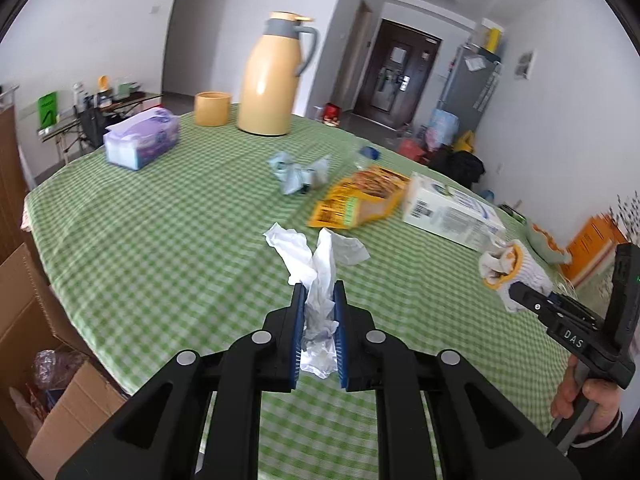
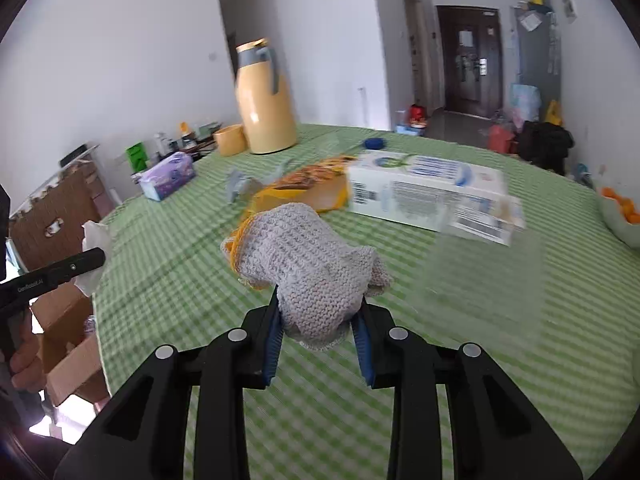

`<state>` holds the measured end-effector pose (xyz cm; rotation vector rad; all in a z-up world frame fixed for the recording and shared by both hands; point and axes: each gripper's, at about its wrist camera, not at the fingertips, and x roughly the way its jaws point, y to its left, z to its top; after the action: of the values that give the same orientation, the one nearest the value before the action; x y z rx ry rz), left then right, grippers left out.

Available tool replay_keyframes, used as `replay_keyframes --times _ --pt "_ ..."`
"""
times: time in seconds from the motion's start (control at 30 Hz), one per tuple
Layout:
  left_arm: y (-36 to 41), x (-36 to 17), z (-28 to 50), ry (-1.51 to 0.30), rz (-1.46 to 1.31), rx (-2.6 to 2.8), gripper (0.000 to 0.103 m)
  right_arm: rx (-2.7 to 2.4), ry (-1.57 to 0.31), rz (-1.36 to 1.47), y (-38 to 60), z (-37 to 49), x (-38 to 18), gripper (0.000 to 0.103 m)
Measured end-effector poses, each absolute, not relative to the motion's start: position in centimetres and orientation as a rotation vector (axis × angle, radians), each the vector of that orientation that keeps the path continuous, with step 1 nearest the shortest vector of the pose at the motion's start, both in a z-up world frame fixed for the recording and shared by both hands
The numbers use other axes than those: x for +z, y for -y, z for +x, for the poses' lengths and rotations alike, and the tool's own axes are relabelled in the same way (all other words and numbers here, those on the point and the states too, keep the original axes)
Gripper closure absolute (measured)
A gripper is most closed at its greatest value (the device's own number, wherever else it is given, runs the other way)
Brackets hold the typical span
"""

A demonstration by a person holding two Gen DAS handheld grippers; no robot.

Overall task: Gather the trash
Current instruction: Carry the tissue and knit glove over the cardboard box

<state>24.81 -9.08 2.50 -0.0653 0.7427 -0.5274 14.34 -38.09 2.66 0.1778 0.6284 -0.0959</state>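
Note:
My left gripper (image 1: 318, 286) is shut on a crumpled white tissue (image 1: 316, 264), which hangs above the green checked tablecloth (image 1: 160, 240). In the right wrist view, this gripper (image 2: 96, 258) and its tissue (image 2: 93, 236) show at the left edge. My right gripper (image 2: 320, 300) is shut on a grey knitted glove with a yellow cuff (image 2: 304, 256), lifted over the table. The left wrist view shows that glove (image 1: 508, 268) at the right. A crumpled blue wrapper (image 1: 298, 172), an orange snack bag (image 1: 360, 200) and a white carton (image 1: 448, 208) lie on the cloth.
A yellow thermos (image 1: 272, 76), a yellow cup (image 1: 212, 108) and a purple tissue pack (image 1: 142, 142) stand at the far side. An open cardboard box (image 1: 48, 380) sits on the floor left of the table. A bowl of oranges (image 2: 624, 208) is at the right edge.

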Motion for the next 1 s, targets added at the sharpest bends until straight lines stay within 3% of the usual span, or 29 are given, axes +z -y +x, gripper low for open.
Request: replay_keyframes --times 0.57,1.0 --pt "10.6 3.2 21.6 -0.713 -0.053 -0.554 0.092 -0.170 -0.592 0.223 40.1 9.4 2.9 0.072" --pt "3.4 1.8 23.4 -0.715 -0.155 -0.439 0.092 -0.096 -0.624 0.154 35.1 13.8 3.3 0.072"
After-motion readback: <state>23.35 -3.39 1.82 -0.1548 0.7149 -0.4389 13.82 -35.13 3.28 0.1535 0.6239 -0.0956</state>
